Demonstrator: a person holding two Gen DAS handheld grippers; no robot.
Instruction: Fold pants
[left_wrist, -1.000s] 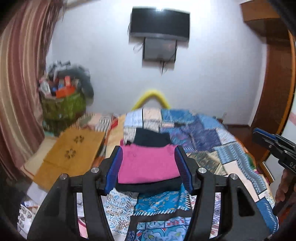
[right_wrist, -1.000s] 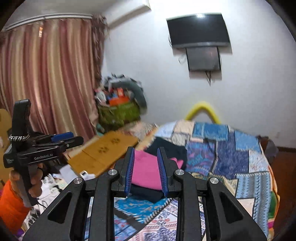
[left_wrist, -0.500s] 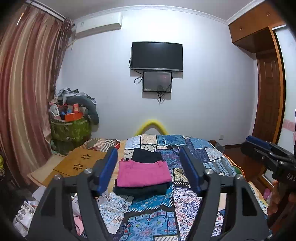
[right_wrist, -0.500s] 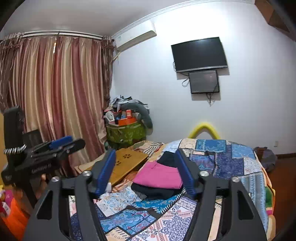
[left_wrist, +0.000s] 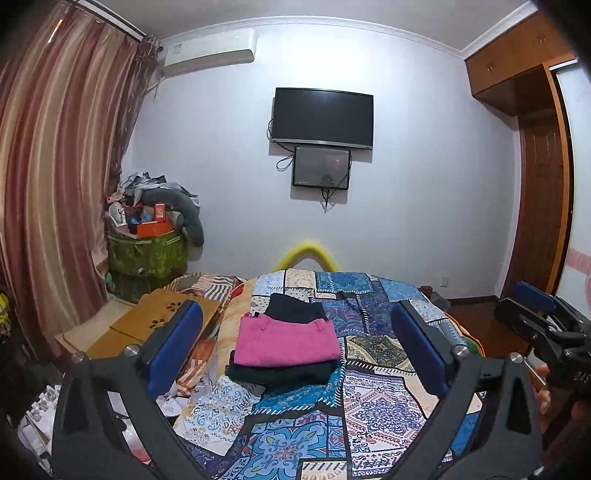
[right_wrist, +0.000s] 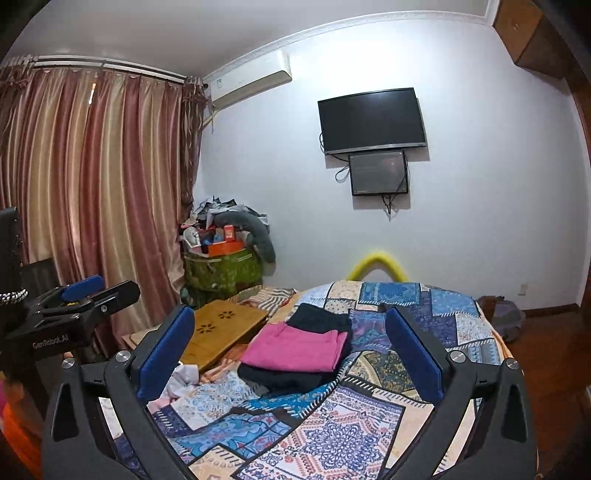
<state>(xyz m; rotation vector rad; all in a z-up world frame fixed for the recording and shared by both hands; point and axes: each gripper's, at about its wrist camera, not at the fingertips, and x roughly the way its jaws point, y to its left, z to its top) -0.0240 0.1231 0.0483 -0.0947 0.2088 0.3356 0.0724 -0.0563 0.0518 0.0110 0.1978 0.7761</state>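
Pink pants (left_wrist: 286, 341) sit folded on the dark stack (left_wrist: 280, 373) — fold looks done; your left gripper (left_wrist: 295, 349) and right gripper (right_wrist: 291, 350) have just been opening, both spread, nothing between them; next — grab another garment, if any

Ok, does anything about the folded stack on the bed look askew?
Slightly: the pink pants sit skewed on the dark folded garment, whose edge sticks out in front. Another dark piece lies behind. Nothing spilled.

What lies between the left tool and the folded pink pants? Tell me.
Only bare patchwork bedspread; the left wrist view shows the open left tool short of the pink pants.
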